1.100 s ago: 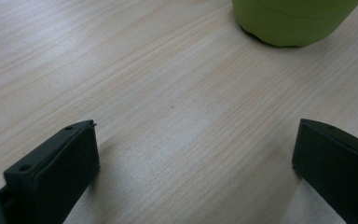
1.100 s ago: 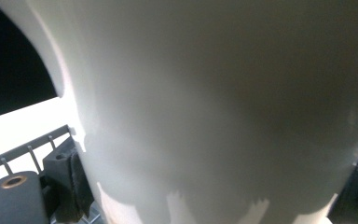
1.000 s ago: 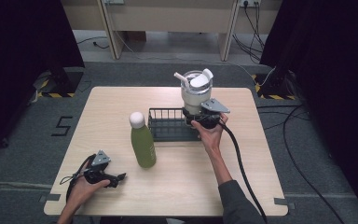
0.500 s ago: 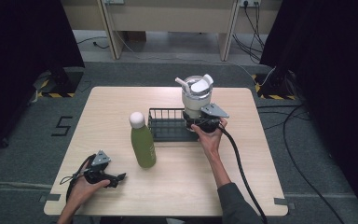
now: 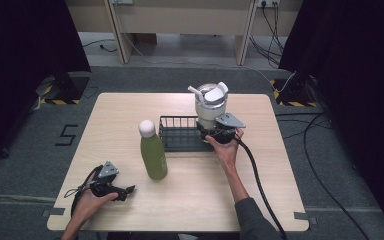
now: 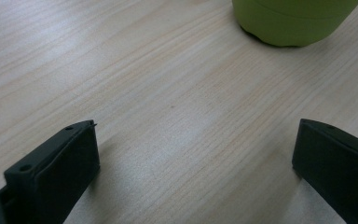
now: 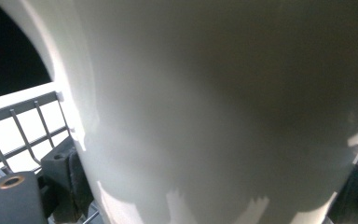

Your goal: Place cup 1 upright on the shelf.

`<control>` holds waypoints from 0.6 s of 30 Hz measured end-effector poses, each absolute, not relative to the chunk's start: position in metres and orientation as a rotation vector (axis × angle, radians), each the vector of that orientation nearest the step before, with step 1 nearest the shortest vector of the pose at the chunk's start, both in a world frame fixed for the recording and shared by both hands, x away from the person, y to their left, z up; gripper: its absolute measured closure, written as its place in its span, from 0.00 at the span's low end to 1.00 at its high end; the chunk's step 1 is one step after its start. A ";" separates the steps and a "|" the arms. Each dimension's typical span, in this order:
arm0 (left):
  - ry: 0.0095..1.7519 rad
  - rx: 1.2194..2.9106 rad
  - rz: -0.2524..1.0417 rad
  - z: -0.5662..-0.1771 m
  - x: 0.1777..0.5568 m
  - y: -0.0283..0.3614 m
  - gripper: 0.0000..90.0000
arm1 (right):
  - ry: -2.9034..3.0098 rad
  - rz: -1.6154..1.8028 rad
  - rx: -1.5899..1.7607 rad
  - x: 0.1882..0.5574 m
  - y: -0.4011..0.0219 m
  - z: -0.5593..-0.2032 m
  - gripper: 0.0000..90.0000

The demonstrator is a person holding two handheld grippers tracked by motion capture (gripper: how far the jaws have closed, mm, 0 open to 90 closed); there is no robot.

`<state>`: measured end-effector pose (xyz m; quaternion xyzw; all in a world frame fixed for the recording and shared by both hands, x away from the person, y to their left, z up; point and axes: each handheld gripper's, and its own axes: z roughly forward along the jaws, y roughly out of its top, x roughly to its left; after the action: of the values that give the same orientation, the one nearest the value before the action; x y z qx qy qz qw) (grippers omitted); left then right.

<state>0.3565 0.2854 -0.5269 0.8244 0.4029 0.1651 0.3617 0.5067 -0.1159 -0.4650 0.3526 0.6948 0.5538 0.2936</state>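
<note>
At the far right of the wooden table (image 5: pixel 260 200), we see the right gripper (image 5: pixel 215 134) with its jaws on either side of a white tumbler (image 5: pixel 209 107), low on its body, and they have just been opening a little; we cannot tell whether the pads still press on it. The tumbler, with lid and straw, stands upright at the right end of a dark wire rack (image 5: pixel 177 135). Near the front left corner, the left gripper (image 5: pixel 125 191) rests on the table, jaws spread wide and empty. A green bottle (image 5: pixel 152 152) stands just left of the rack.
</note>
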 end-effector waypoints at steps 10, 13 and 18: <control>1.038 2.124 0.425 -0.527 0.356 0.285 0.00 | 1.842 1.487 0.959 0.504 -0.117 -0.467 0.11; 1.038 2.124 0.425 -0.527 0.356 0.285 0.00 | 1.843 1.482 0.961 0.503 -0.118 -0.466 0.11; 1.038 2.123 0.426 -0.527 0.356 0.285 0.00 | 1.852 1.463 0.946 0.500 -0.120 -0.466 0.11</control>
<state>0.3565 0.2854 -0.5269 0.8244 0.4028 0.1653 0.3617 0.4998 -0.1202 -0.4657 0.3553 0.6960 0.5497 0.2951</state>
